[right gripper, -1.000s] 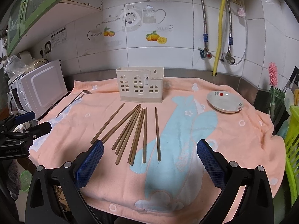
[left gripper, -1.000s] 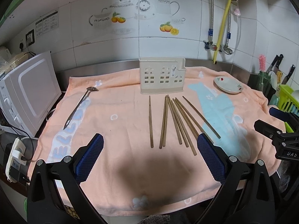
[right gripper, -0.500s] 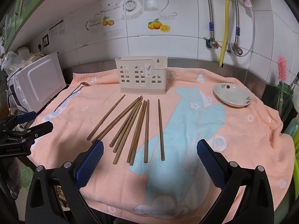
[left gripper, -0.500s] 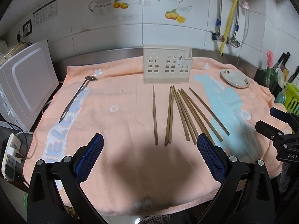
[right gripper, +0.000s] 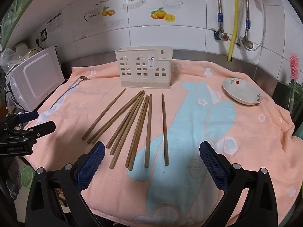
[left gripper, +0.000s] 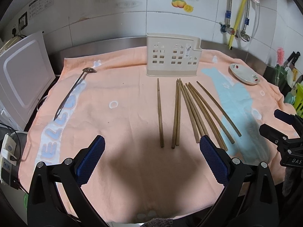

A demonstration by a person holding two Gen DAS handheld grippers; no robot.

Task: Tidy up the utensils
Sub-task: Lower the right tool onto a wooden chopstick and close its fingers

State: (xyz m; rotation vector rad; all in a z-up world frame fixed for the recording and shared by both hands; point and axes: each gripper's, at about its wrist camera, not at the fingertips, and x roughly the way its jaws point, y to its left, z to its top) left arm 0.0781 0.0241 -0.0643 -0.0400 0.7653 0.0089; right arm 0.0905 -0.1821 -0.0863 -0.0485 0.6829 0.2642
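Wooden chopsticks (right gripper: 132, 124) fanned loose on the towel; both tools empty, nothing sorted yet.

Both the left hand-held gripper (left gripper: 151, 158) and the right hand-held gripper (right gripper: 151, 160) stand wide apart, above the near edge of the table. The chopsticks lie touching or overlapping in front of the slotted holder (right gripper: 144, 70); a spoon (left gripper: 73, 92) lies well apart to the left. Risk: closing on the cluster may lift several sticks or roll neighbours aside; the soft towel (right gripper: 236, 147) may bunch under the fingertips; a tilted stick may catch the holder rim.

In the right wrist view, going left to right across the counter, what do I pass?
Microwave → metal spoon → wooden chopsticks → blue whale print on the towel → small white dish → pink bottle brush.
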